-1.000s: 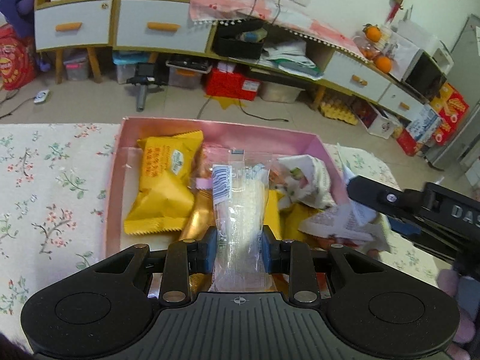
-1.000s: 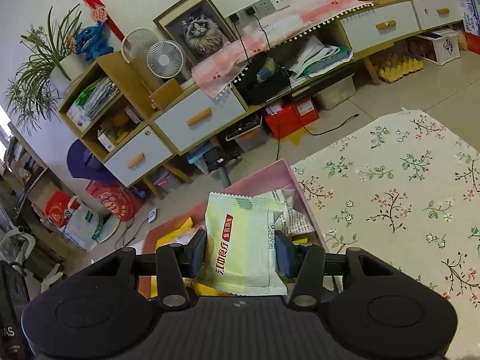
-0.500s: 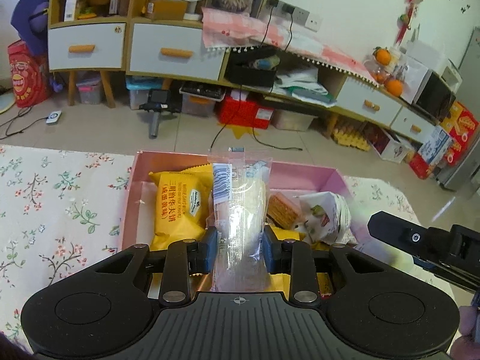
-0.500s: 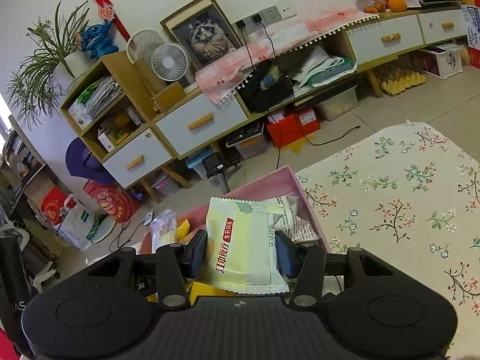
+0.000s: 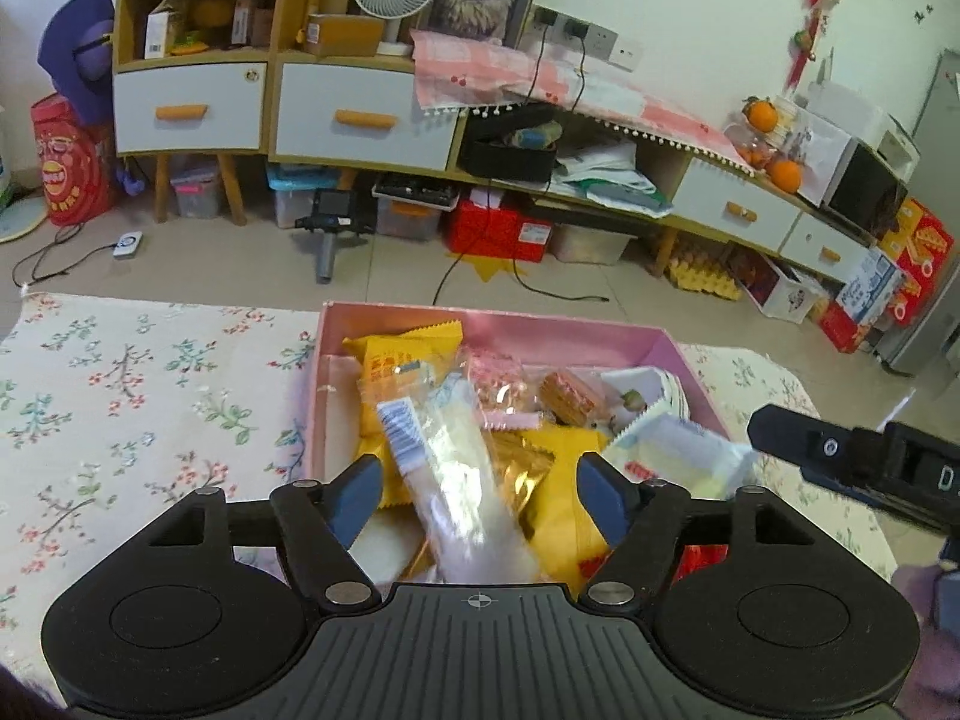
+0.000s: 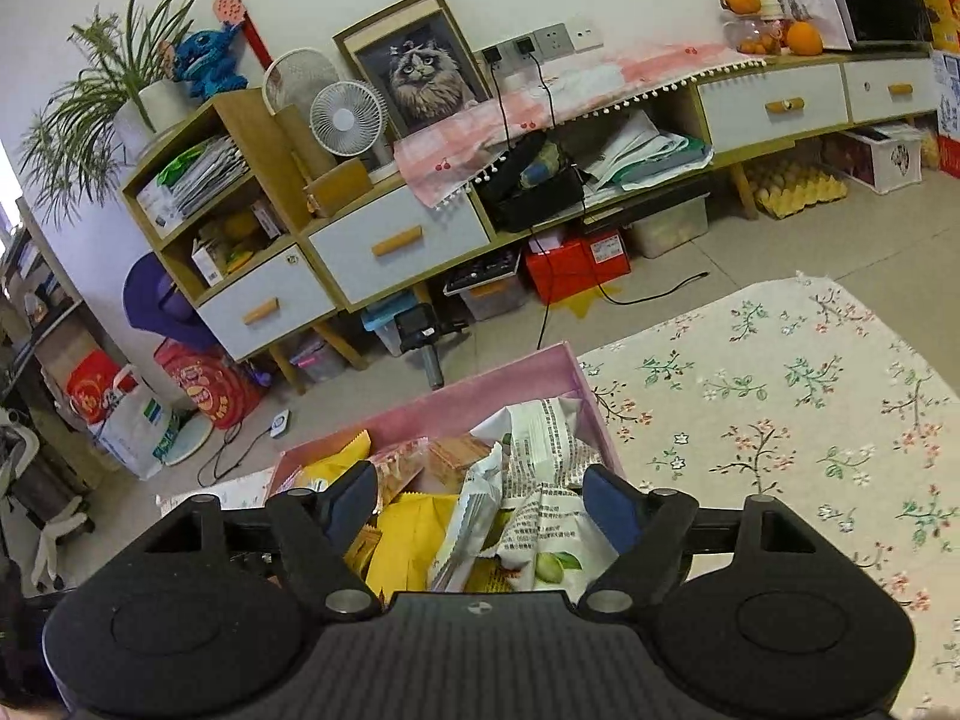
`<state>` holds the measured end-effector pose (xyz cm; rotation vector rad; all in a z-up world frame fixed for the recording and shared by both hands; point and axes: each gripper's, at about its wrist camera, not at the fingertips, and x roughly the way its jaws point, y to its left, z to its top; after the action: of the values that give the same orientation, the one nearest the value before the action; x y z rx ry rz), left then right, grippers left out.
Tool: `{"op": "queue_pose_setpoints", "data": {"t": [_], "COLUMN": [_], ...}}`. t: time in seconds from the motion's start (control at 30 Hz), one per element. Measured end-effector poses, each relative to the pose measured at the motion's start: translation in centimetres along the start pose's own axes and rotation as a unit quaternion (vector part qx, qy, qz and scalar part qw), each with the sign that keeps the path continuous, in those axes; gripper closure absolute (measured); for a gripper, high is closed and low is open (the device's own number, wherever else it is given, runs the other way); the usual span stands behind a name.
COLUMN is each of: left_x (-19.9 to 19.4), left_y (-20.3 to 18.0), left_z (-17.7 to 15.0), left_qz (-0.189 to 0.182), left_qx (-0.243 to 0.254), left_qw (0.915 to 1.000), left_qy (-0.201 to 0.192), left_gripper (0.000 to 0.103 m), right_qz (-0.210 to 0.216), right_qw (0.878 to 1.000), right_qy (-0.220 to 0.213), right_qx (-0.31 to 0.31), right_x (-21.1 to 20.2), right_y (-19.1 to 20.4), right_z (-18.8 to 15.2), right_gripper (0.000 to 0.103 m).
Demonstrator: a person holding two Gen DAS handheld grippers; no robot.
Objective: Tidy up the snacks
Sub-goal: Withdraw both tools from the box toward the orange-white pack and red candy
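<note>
Two hand-held grippers spread, just opening — clear packet (image 5: 447,468) loose between left pads, over pink box (image 5: 498,327).

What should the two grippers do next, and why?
Probably lift both away from the pink box. The left gripper and right gripper have just opened; the clear packet lies loose between the left pads, slanting over the pile.

Ahead of the fingers, the pink box (image 5: 498,330) is heaped with snack packets (image 5: 408,372); the flowered surface (image 5: 150,396) on either side lies open.
</note>
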<state>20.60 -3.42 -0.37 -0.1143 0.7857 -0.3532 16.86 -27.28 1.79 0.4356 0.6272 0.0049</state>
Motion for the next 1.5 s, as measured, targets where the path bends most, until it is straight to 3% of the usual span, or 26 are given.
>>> {"op": "queue_pose_setpoints", "data": {"t": [0.2,0.33,0.6,0.87,1.1,1.5], "left_x": [-1.9,-3.3,-5.2,-5.1,-4.1,-1.4], "left_y": [0.5,0.8,1.2,1.3,2.1,0.5], "left_z": [-1.1,-1.9,-4.5,-7.6,-7.3,-6.8], "left_qz": [0.008,0.013,0.03,0.058,0.07,0.08], "left_qx": [0.003,0.009,0.035,0.093,0.045,0.004], "left_qw": [0.9999,0.9998,0.9986,0.9936,0.9965,0.9967], "left_qy": [0.008,0.01,0.025,0.026,0.01,-0.007], "left_gripper": [0.027,0.017,0.01,0.009,0.009,0.009], "right_qz": [-0.009,-0.017,-0.026,-0.037,-0.047,-0.057], "right_qw": [0.999,0.999,0.996,0.991,0.982,0.978], "right_qy": [0.007,0.013,0.03,0.048,0.074,0.098], "right_qx": [-0.035,-0.05,-0.079,-0.121,-0.167,-0.174], "right_x": [-1.2,-2.0,-4.1,-5.3,-4.9,-3.4], "right_y": [0.5,0.4,0.4,0.9,1.7,1.9], "right_z": [-0.3,-0.6,-1.3,-3.4,-5.2,-6.1], "right_gripper": [0.045,0.043,0.034,0.028,0.028,0.028]}}
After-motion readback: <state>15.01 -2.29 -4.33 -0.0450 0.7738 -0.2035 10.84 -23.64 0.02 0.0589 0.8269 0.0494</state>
